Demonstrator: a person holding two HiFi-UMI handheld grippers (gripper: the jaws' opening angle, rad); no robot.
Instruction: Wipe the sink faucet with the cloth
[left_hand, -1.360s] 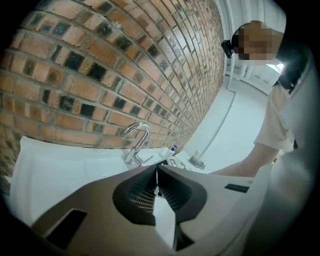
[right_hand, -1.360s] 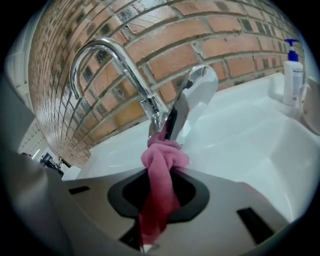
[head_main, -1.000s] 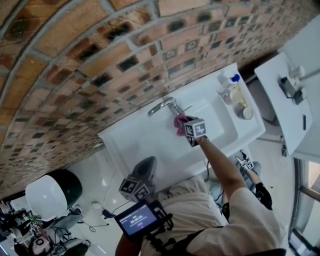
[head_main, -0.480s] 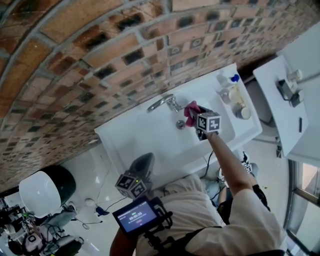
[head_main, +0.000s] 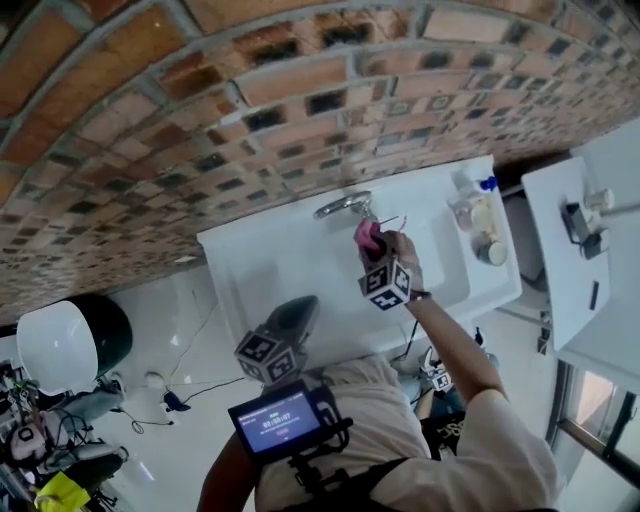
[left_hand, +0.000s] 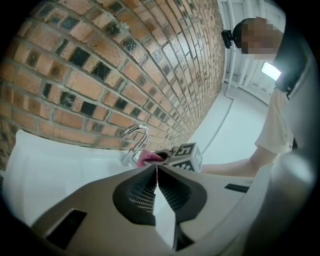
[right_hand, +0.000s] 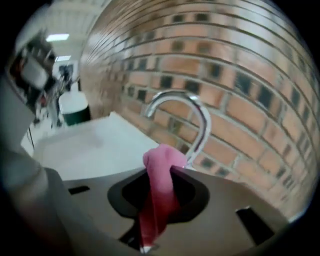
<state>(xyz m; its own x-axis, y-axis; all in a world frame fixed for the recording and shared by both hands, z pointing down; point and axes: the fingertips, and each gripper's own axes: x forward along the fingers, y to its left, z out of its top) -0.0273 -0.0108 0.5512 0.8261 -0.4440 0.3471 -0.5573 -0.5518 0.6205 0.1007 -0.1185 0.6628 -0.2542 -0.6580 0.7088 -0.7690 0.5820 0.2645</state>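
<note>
A chrome curved faucet (head_main: 342, 206) rises at the back of the white sink (head_main: 260, 260), against the brick wall. My right gripper (head_main: 372, 245) is shut on a pink cloth (head_main: 366, 236), which sits just in front of the faucet base. In the right gripper view the pink cloth (right_hand: 159, 186) bulges out of the shut jaws right beside the faucet (right_hand: 192, 117) spout. My left gripper (head_main: 290, 325) hangs back at the sink's near edge; in its own view the left gripper (left_hand: 156, 170) has its jaws pressed together on nothing, with the faucet (left_hand: 134, 143) beyond.
Bottles and a round container (head_main: 482, 225) stand on the sink's right end. A white side table (head_main: 585, 260) with small items is at far right. A white and dark green bin (head_main: 65, 345) and cables lie on the floor at left.
My right gripper with the cloth has swung from the right of the faucet back to just in front of its base. The head view has shifted; the left gripper stays put.
</note>
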